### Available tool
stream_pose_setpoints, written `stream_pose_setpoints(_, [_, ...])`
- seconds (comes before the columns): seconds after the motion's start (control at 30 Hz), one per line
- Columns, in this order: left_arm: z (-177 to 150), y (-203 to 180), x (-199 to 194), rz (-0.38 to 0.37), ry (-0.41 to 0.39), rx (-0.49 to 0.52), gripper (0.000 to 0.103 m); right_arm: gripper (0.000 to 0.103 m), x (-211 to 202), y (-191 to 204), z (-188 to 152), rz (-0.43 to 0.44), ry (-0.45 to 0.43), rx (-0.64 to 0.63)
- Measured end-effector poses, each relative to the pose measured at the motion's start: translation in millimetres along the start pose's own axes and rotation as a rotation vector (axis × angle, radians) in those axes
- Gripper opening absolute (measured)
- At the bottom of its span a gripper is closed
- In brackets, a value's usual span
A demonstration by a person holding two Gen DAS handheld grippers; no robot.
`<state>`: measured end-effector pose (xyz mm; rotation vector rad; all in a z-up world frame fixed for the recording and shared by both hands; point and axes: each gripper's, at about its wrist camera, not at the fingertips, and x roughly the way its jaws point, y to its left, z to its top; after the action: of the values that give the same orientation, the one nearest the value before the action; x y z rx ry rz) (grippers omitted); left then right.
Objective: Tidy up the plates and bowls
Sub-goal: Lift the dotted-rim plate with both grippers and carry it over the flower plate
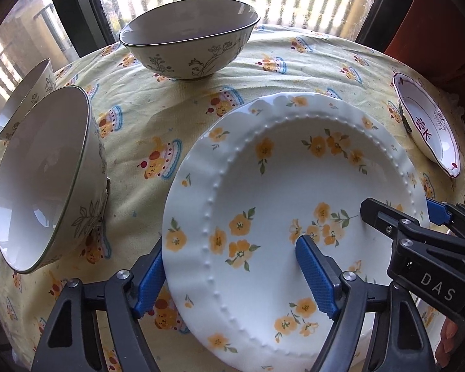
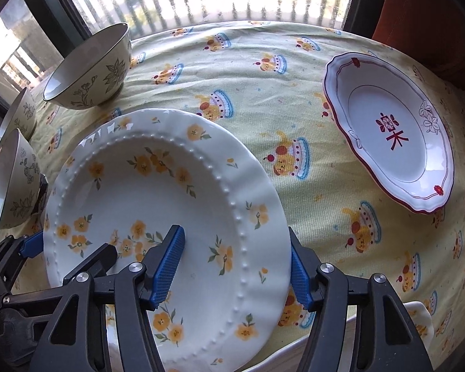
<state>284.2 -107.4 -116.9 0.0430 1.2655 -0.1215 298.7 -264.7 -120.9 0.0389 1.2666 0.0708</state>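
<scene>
A large white plate with yellow flowers (image 1: 279, 192) (image 2: 158, 192) is held between both grippers above the tablecloth. My left gripper (image 1: 232, 276) is shut on its left rim, one finger under and one on top. My right gripper (image 2: 235, 269) is shut on its right rim; it also shows in the left wrist view (image 1: 418, 217). Three cream bowls with leaf drawings stand at the left: one far (image 1: 189, 37) (image 2: 90, 68), one near (image 1: 43, 179) (image 2: 12, 183), one small at the edge (image 1: 24, 99) (image 2: 17, 114). A white plate with a red rim (image 1: 427, 124) (image 2: 390, 130) lies at the right.
The round table has a yellow cloth with cake prints (image 1: 257, 71) (image 2: 248, 77). A window with railing is behind it. A white object (image 2: 418, 313) shows at the near right edge under the held plate.
</scene>
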Motion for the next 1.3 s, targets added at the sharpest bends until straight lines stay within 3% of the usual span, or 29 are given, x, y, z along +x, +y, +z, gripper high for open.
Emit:
stream_pose_setpoints(0.3, [-10.9,7.4,-3.9,0.026,0.003,-0.006,0.082,0.066,0.8,14.6,-10.0,0.032,0.033,-0.057])
stream_pose_setpoints(0.77, [-7.4,0.5,-12.4,0.077,0.003,-0.156,0.081,0.066,-2.1,13.5,1.7,0.058,0.023,-0.106])
stream_pose_setpoints(1.03, [-15.0,-10.9,-46.2,0.121,-0.056,-0.260,0.080,0.066,-27.9,4.9,10.7,0.107,-0.012,-0.163])
stream_pose_setpoints(1.3, [-22.0,-5.3,-79.6,0.076,-0.109,-0.262,0.080,0.066,-68.4,4.7,6.3,0.105,-0.063,-0.132])
